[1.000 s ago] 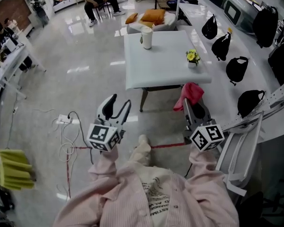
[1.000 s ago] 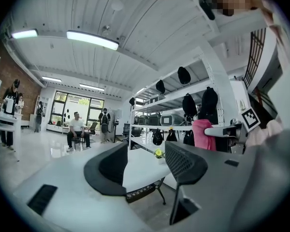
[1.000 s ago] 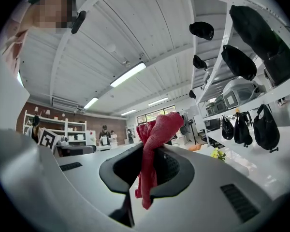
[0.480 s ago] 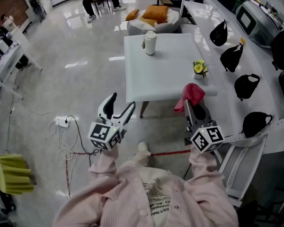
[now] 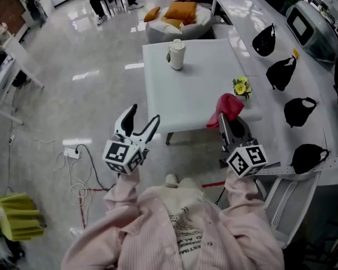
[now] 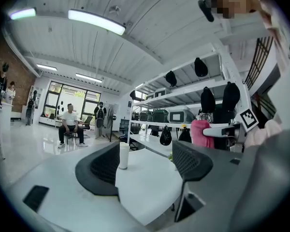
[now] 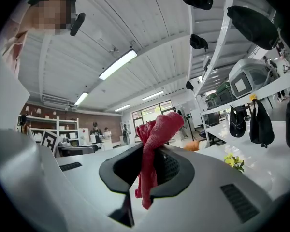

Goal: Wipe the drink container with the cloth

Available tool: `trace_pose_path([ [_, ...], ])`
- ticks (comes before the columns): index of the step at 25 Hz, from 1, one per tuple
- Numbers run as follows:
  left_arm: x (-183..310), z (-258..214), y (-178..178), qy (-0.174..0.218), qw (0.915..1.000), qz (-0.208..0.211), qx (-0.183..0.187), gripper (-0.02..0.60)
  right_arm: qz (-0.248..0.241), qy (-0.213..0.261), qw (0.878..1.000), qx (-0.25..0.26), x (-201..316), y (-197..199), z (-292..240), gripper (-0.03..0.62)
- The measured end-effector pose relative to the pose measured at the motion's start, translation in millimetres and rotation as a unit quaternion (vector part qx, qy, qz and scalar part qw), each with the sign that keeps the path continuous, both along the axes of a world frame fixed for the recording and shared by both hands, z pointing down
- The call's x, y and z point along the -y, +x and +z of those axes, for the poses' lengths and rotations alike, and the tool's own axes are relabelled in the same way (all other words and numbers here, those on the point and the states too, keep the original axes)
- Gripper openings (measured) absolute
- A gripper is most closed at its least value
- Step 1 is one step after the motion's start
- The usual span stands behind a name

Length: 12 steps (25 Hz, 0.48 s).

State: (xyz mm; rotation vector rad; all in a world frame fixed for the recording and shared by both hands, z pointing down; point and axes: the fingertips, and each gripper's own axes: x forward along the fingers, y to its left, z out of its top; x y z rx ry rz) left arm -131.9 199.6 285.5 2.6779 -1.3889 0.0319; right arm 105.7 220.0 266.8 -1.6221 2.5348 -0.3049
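My left fingers [image 5: 129, 118] have just been opening and stand wide, empty, off the counter's [image 5: 197, 89] near edge. My right fingers [image 7: 179, 168] pinch the red cloth [image 5: 230, 107]; the drink container [image 5: 176, 54] stands at the counter's far side.

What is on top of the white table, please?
A drink container stands near the far edge and yellow flowers near the right edge. The red cloth in the right gripper hides the table's near right corner.

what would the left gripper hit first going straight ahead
The left gripper, its empty jaws just opened, would probably meet the tall white drink container on the white square table; depth is unclear.
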Motion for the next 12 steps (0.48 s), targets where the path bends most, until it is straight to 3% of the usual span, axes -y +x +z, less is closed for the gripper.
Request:
trace_pose_path([
  [12, 41.5, 17.8, 6.7, -0.014, 0.9998, 0.011, 0.009, 0.325, -0.007, -0.017, 1.000, 0.009, 53.0, -3.2, 16.9, 0.040],
])
